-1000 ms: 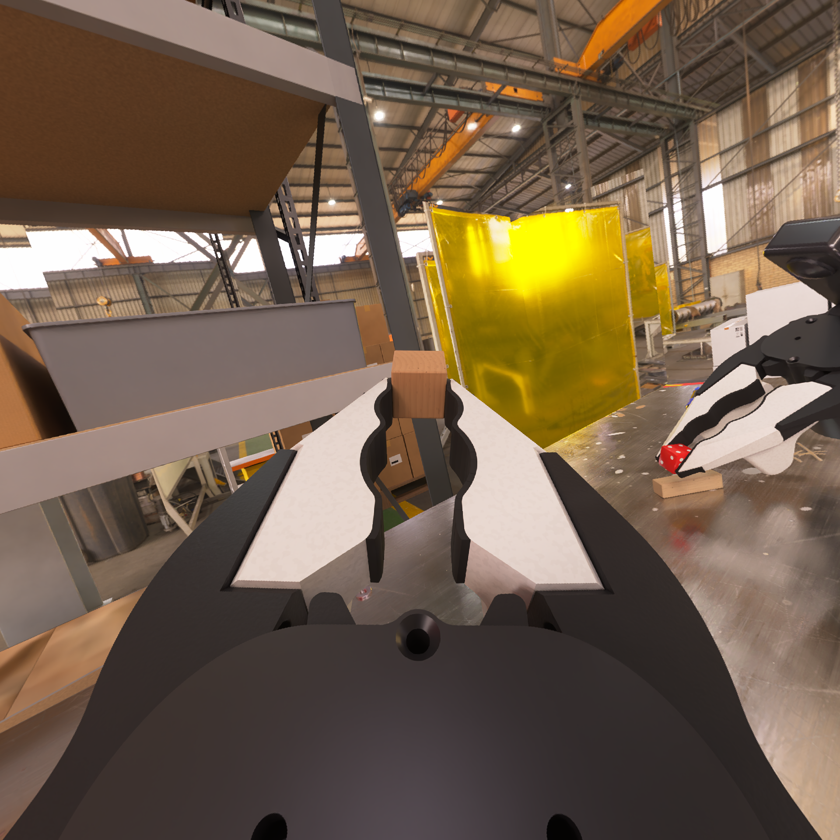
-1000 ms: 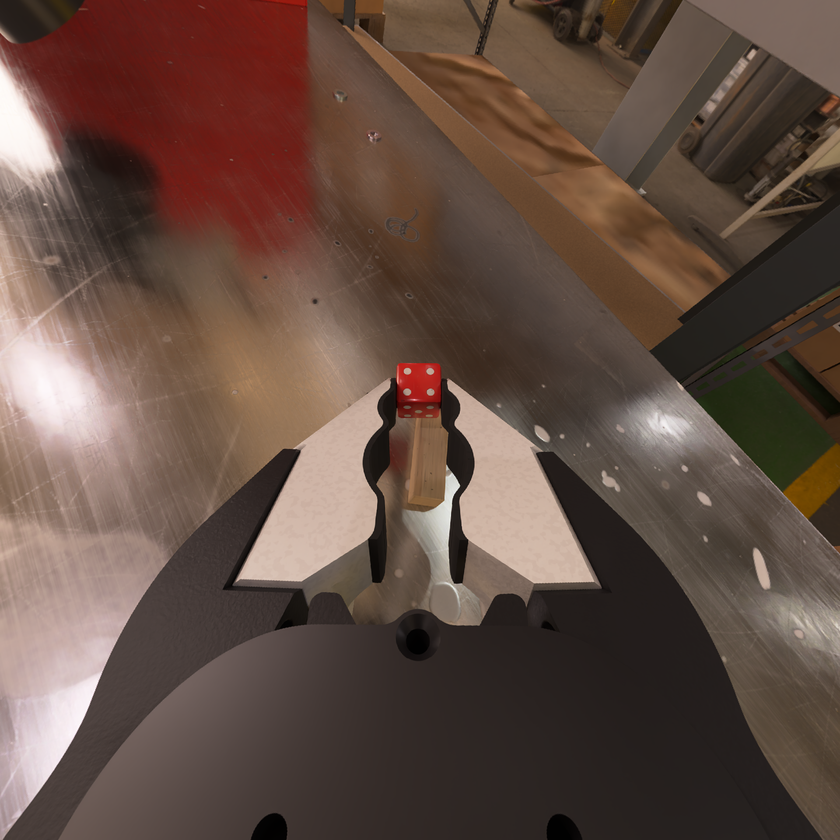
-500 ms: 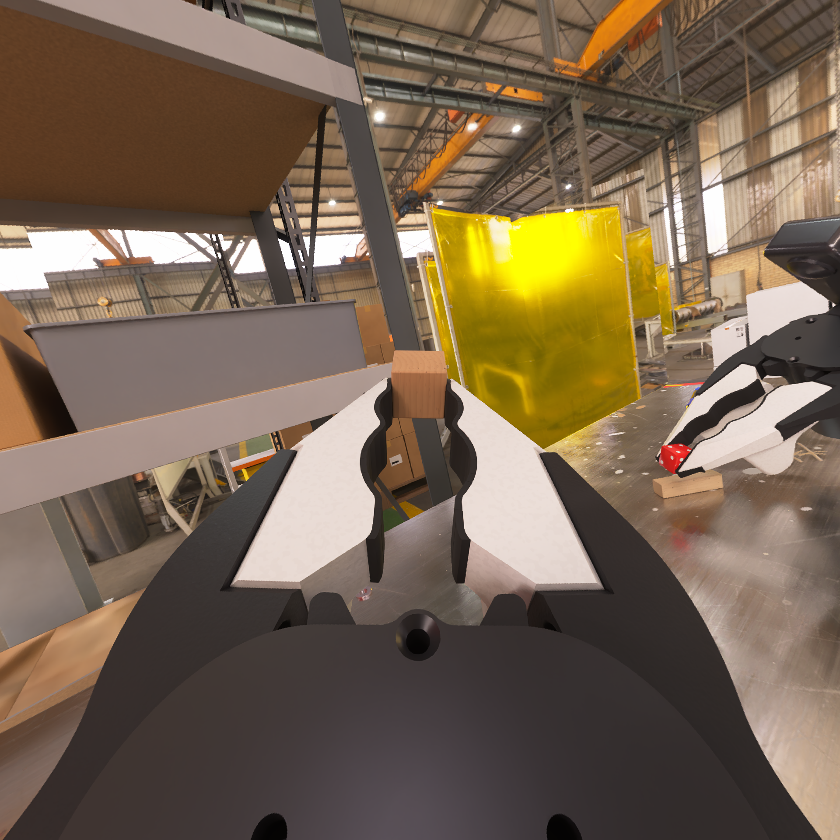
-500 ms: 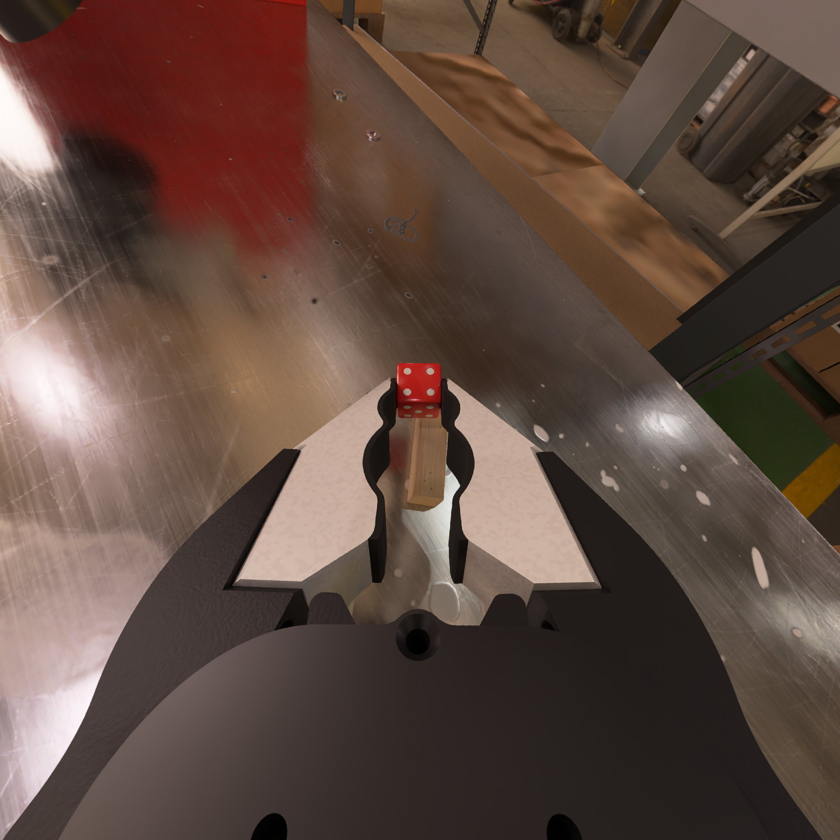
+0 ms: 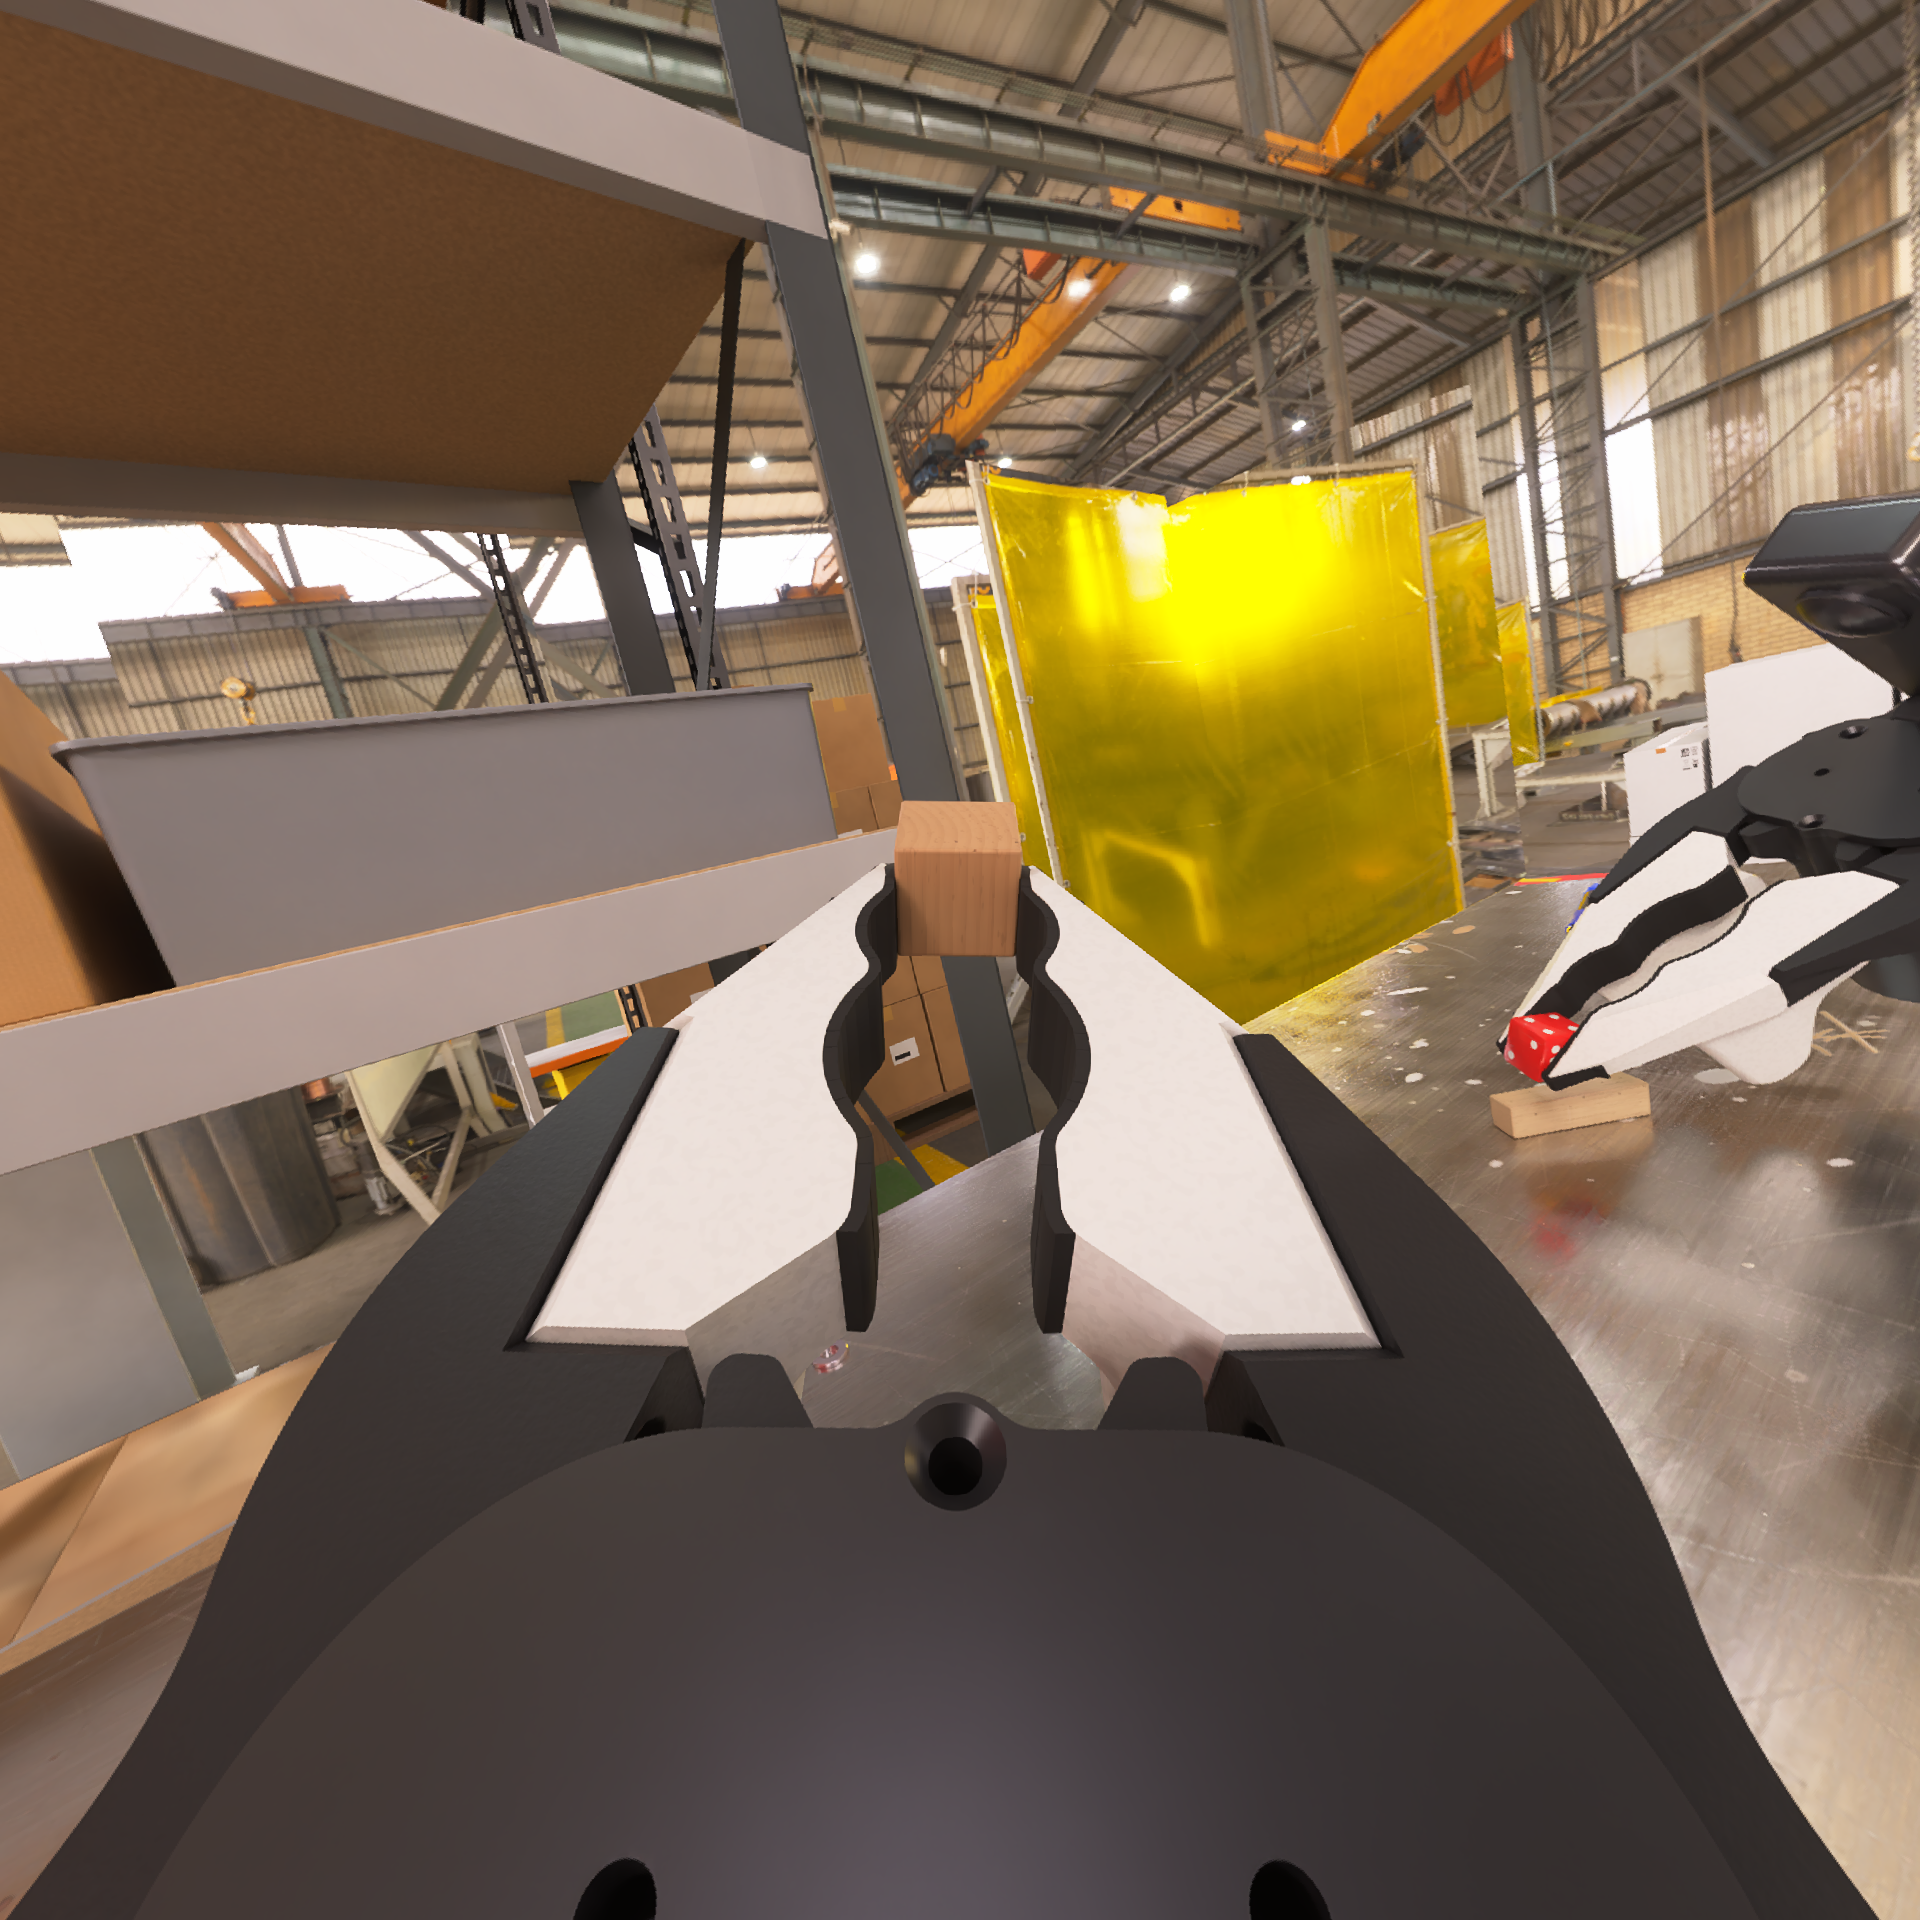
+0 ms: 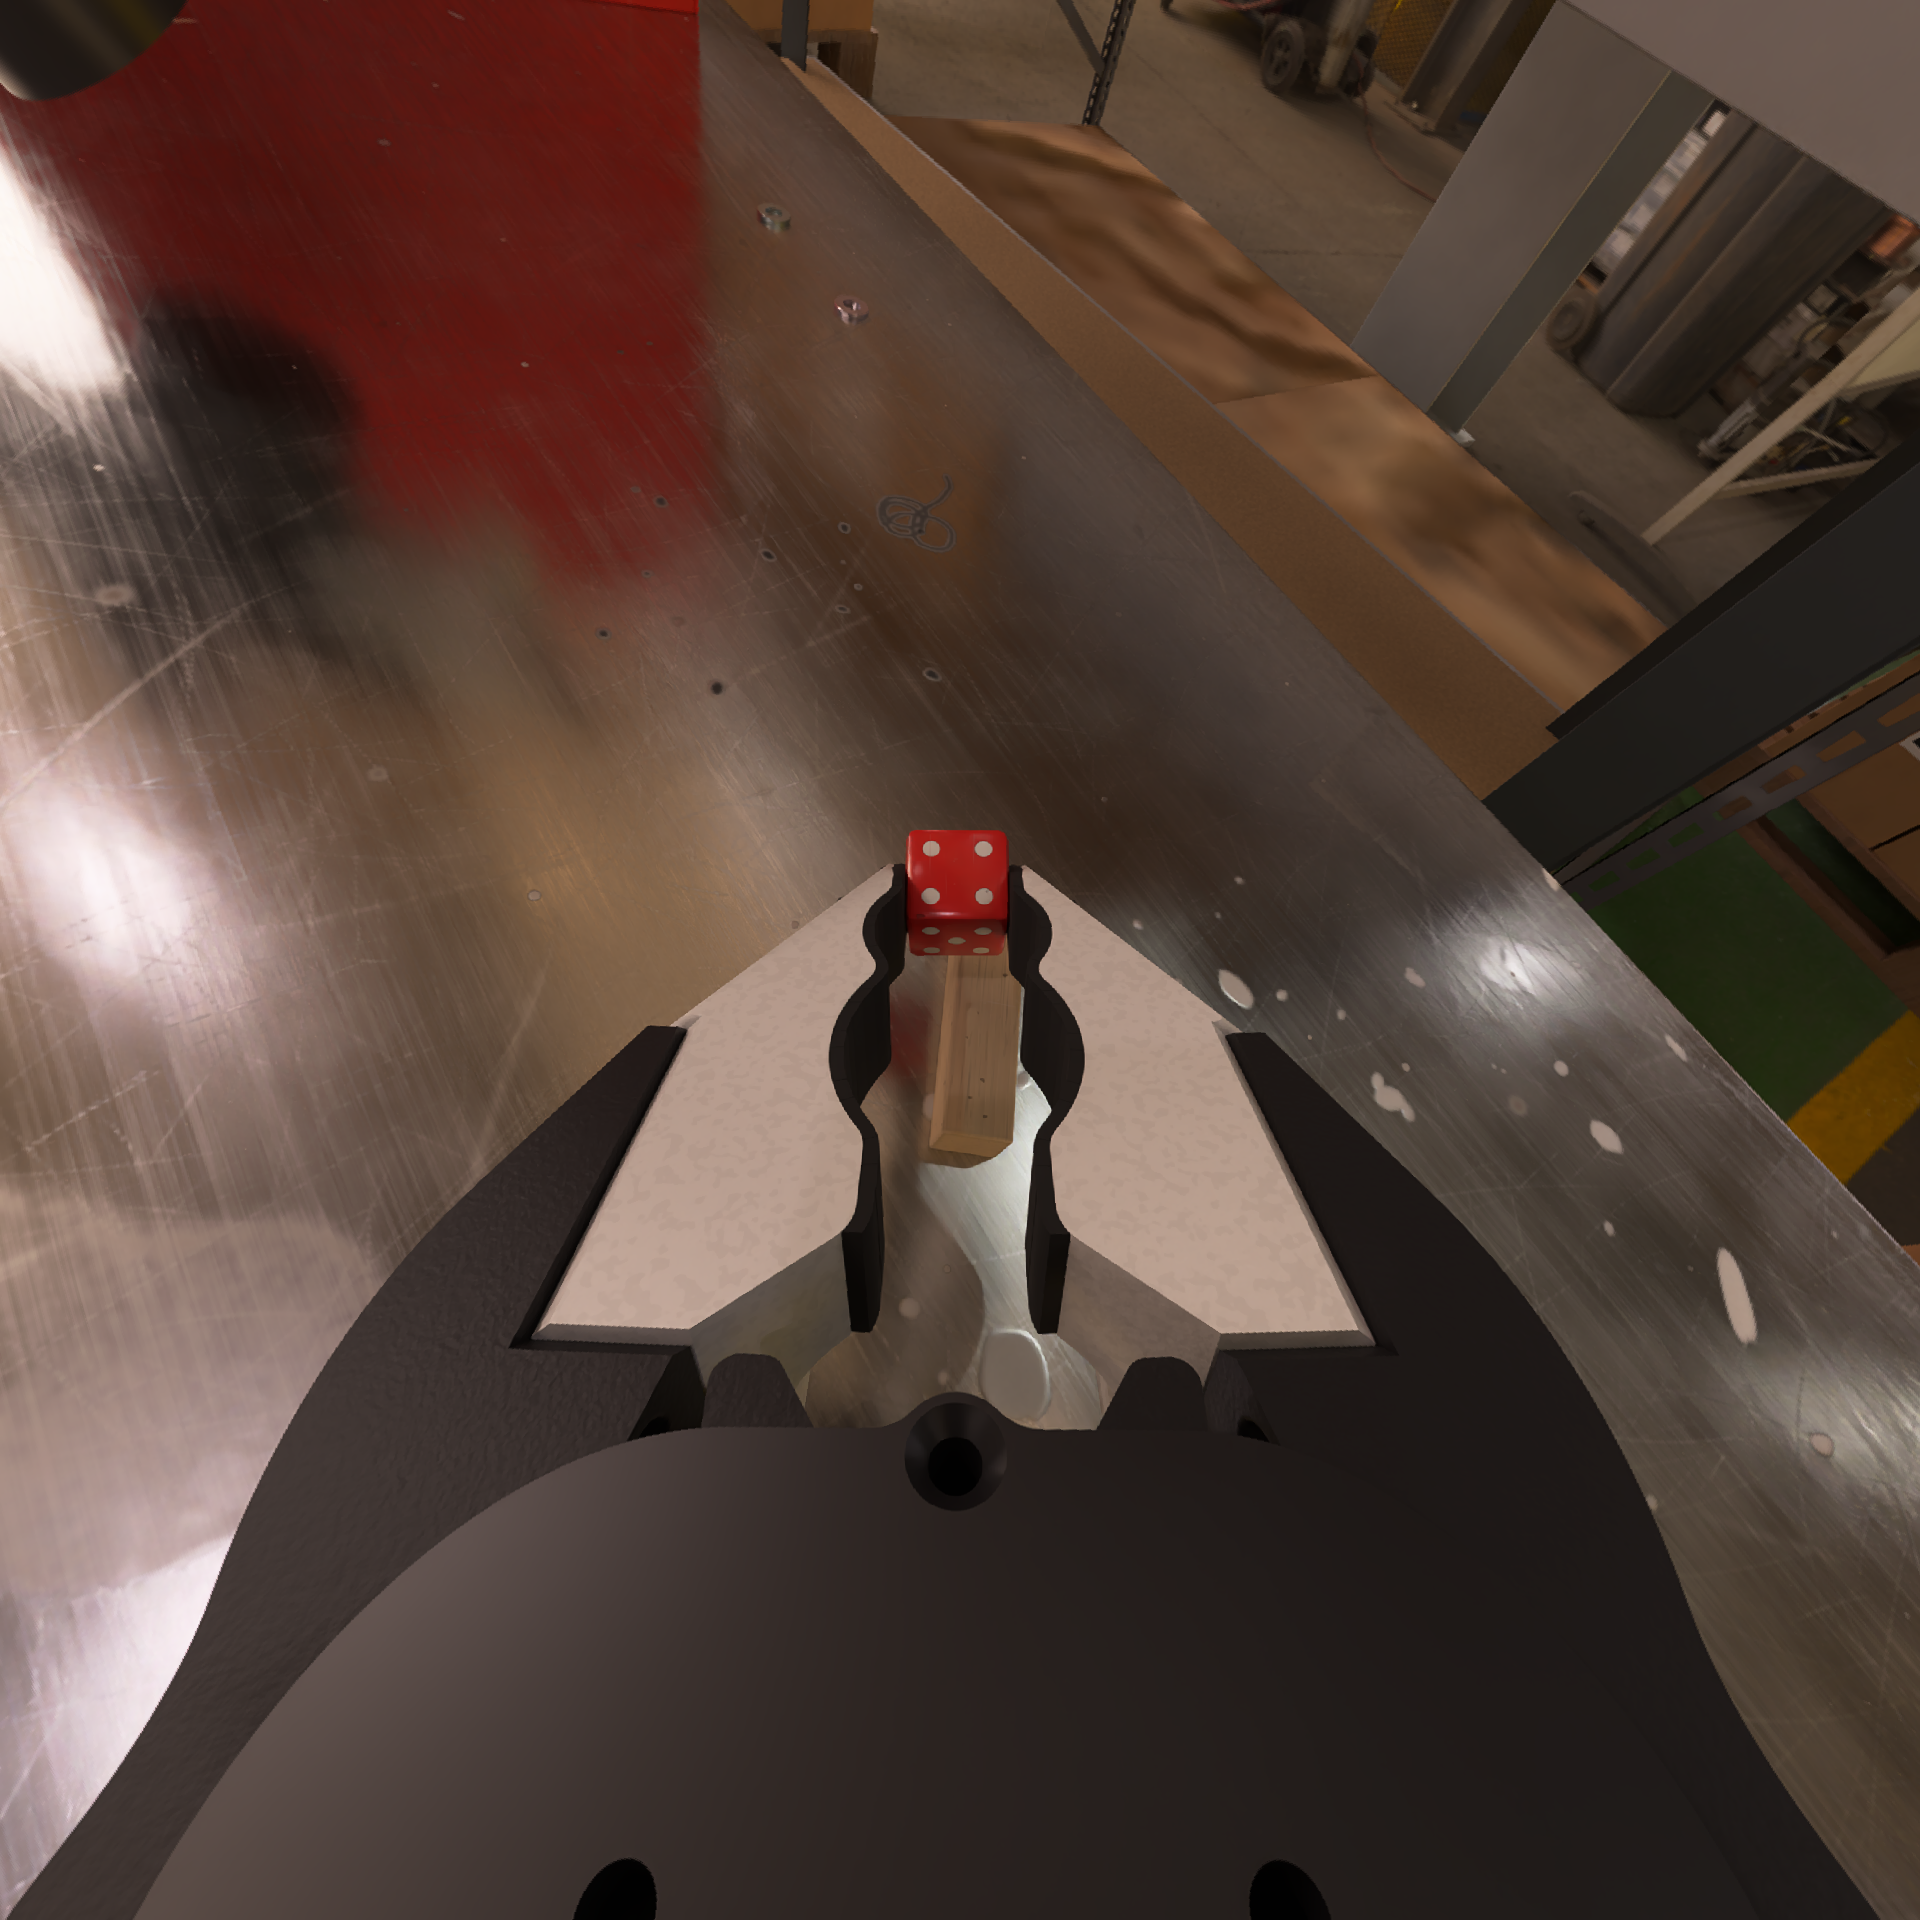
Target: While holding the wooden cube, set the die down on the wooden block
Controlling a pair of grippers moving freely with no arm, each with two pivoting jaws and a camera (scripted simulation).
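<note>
Die point(image 6: 956, 888), red with white pips, mid-frame, pinched by right gripper point(image 6: 956, 904) over wooden block point(image 6: 971, 1060), left gripper point(image 5: 956, 904) clamping wooden cube point(image 5: 956, 891), nothing moved since earlier.

In the right wrist view, the red die point(image 6: 957, 878) hides the far end of the wooden block point(image 6: 974, 1055), so contact between them cannot be told there. In the left wrist view, the right hand-held gripper point(image 5: 1538, 1049) is cut off by the right edge, and its fingertips cover the die's point(image 5: 1536, 1042) right side. Left of the die in the right wrist view, reflections on the worktop point(image 6: 436, 790) are blurred.
</note>
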